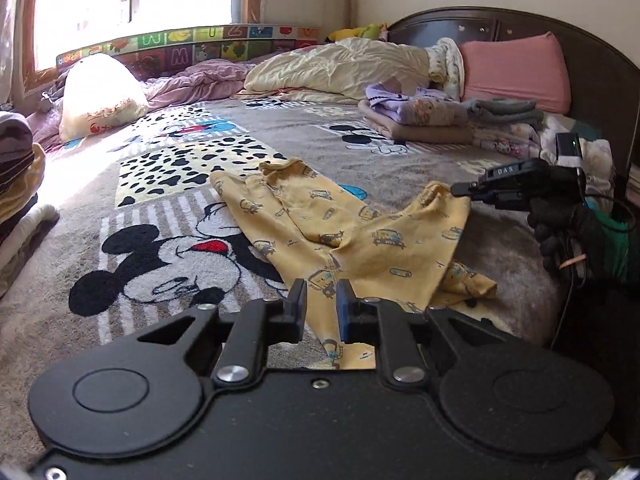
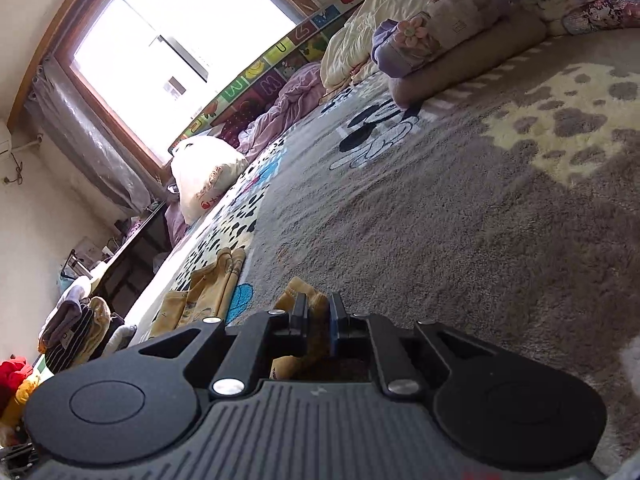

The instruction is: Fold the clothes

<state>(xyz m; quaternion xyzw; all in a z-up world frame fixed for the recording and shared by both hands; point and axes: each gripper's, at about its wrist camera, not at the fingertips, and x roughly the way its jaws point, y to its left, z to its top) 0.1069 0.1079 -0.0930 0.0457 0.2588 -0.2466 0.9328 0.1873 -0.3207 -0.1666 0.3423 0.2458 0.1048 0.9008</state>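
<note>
From my left wrist view, my left hand-held gripper (image 1: 322,300) hovers narrowly parted, empty, above the yellow pants (image 1: 344,236) crumpled on the bed (image 1: 400,148), while from my right wrist view my right hand-held gripper (image 2: 319,312) pinches their waistband, which could slip free if I tug unevenly.

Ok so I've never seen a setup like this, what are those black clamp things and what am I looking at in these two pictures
They are two hand-held grippers, each carrying a camera that looks along its fingers. One picture comes from the left gripper, whose jaws stand slightly apart over a yellow printed garment lying on a cartoon-mouse blanket on a bed. That view also shows the right gripper, held by a gloved hand, pinching the garment's far edge. The tilted picture is the right gripper's own view, yellow cloth between its fingers. Folded clothes sit near a pink pillow.
</note>
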